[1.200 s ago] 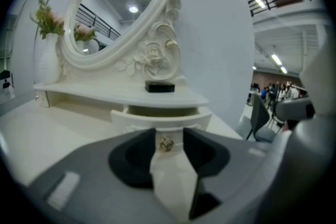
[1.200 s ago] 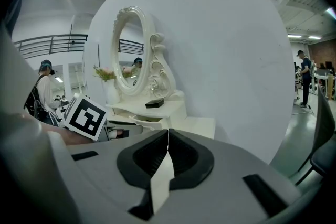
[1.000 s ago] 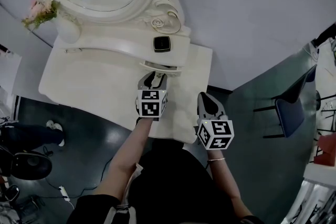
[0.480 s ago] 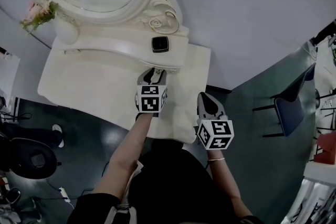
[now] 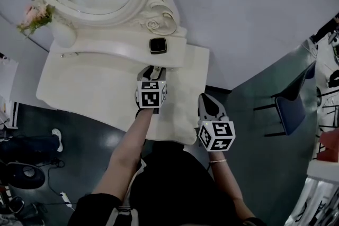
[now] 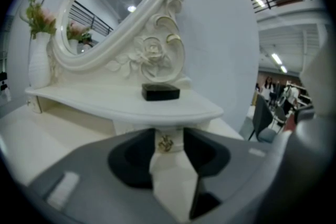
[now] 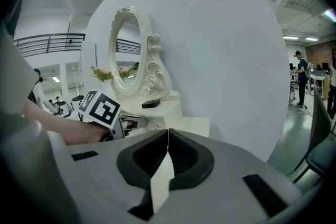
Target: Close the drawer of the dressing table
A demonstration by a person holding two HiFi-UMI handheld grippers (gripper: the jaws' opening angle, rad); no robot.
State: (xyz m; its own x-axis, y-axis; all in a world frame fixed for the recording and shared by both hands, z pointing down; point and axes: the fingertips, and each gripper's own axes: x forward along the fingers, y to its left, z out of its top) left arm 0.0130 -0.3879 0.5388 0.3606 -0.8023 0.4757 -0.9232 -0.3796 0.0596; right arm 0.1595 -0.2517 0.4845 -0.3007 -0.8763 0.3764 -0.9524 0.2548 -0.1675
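One-handed: pointing left gripper at drawer front in frame centre, just under shelf carrying black box, straddling gold knob with fingers apart. Holding right gripper at lower right, beside dressing table edge, fingers closed together on nothing.

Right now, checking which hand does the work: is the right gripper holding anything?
No: the right gripper shows its jaws pressed together with nothing between them.
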